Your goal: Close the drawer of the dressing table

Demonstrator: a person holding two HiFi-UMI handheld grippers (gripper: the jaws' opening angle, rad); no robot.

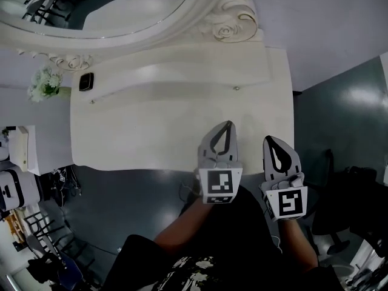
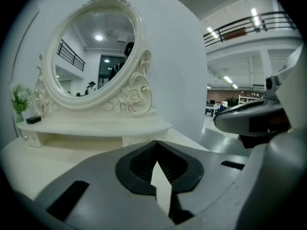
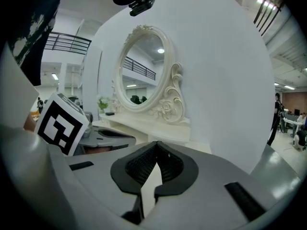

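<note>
- Left gripper has its jaws closed tip to tip with nothing between them; the right gripper, just beside it, is closed and empty likewise.
- Both point across the dressing table toward its mirror, with their tips over the tabletop's near edge.
- The table's long axis runs crosswise to the jaws, and its front faces them.
- The drawer cannot be told apart from the table's front, which lies beneath the grippers.
</note>
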